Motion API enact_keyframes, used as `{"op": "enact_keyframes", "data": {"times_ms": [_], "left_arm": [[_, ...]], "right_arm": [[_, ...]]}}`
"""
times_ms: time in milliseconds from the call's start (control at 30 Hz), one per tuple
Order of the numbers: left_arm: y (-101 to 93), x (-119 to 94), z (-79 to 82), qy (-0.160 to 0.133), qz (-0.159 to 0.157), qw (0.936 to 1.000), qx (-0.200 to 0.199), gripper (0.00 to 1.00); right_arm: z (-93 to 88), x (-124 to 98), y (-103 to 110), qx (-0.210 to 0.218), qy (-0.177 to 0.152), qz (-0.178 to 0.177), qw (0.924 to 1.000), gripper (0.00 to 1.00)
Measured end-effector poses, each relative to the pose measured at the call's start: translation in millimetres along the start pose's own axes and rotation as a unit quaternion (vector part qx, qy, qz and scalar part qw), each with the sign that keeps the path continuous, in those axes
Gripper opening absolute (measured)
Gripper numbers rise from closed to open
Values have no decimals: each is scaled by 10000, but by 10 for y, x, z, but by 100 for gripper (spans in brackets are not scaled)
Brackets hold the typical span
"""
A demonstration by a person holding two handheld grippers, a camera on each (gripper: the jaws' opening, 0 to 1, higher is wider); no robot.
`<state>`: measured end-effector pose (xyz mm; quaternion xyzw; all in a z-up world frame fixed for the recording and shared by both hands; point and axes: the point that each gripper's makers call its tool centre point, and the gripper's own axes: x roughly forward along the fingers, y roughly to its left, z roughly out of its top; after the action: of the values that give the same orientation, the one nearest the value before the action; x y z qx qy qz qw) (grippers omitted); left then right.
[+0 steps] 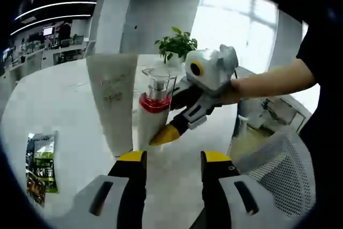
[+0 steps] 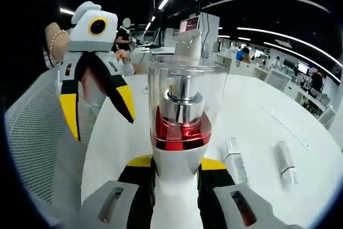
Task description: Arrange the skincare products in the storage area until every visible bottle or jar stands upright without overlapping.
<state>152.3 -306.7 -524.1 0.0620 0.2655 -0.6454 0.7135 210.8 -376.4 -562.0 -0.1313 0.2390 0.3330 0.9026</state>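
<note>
A white pump bottle (image 2: 179,132) with a red collar and a clear cap stands upright between my right gripper's (image 2: 177,165) jaws, which are shut on its body. In the left gripper view the same bottle (image 1: 153,112) stands on the white table (image 1: 64,111), with the right gripper (image 1: 163,132) reaching in from the right, held by a person's hand. A tall white tube (image 1: 113,100) stands upright just left of the bottle. My left gripper (image 1: 174,159) is open a little short of both, nothing between its jaws. It appears again as the left gripper (image 2: 99,111), open, left of the bottle.
Two small white tubes (image 2: 236,160) (image 2: 284,159) lie flat on the table to the right of the bottle. A green sachet (image 1: 42,167) lies at the table's left. A potted plant (image 1: 177,44) stands behind. A mesh chair (image 1: 278,164) is beside the table.
</note>
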Motion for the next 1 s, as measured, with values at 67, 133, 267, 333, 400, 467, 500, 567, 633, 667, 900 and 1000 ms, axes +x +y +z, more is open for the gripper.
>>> {"op": "enact_keyframes", "data": {"times_ms": [67, 133, 267, 333, 400, 467, 500, 567, 633, 667, 900, 1000], "left_arm": [[45, -60, -18, -18, 56, 10000, -72, 35], [75, -121, -25, -46, 129, 9998, -129, 36], [86, -187, -22, -100, 249, 9994, -212, 36], [148, -239, -28, -117, 302, 9991, -257, 36], [101, -237, -12, -127, 337, 9990, -271, 36], [97, -245, -4, -154, 361, 9988, -288, 37], [96, -247, 10, -167, 369, 9988, -291, 37], [95, -257, 24, -192, 382, 9987, -292, 37], [94, -264, 37, -202, 383, 9986, -288, 36], [90, -270, 42, -202, 380, 9987, -281, 36], [186, -425, 73, -216, 563, 9980, -173, 37], [245, -480, 74, -225, 662, 9974, -176, 38]], "right_arm": [[1, 17, -60, -4, -6, 3, 10000, 21], [5, 27, -73, 2, -15, -11, 10000, 21], [18, 41, -102, 65, -55, -79, 9999, 22], [23, 48, -110, 75, -59, -98, 9999, 22], [29, 49, -106, 94, -59, -106, 9999, 22], [27, 51, -111, 148, -60, -121, 9998, 23], [34, 50, -113, 275, -100, -151, 9995, 23], [-57, 50, -124, 433, 118, -255, 9987, 26], [-74, 69, -86, 442, 120, -244, 9987, 34], [-82, 69, -80, 467, 100, -257, 9985, 35], [-24, -72, -71, 717, 13, -575, 9958, 45], [0, -152, -10, 752, 68, -729, 9945, 48]]}}
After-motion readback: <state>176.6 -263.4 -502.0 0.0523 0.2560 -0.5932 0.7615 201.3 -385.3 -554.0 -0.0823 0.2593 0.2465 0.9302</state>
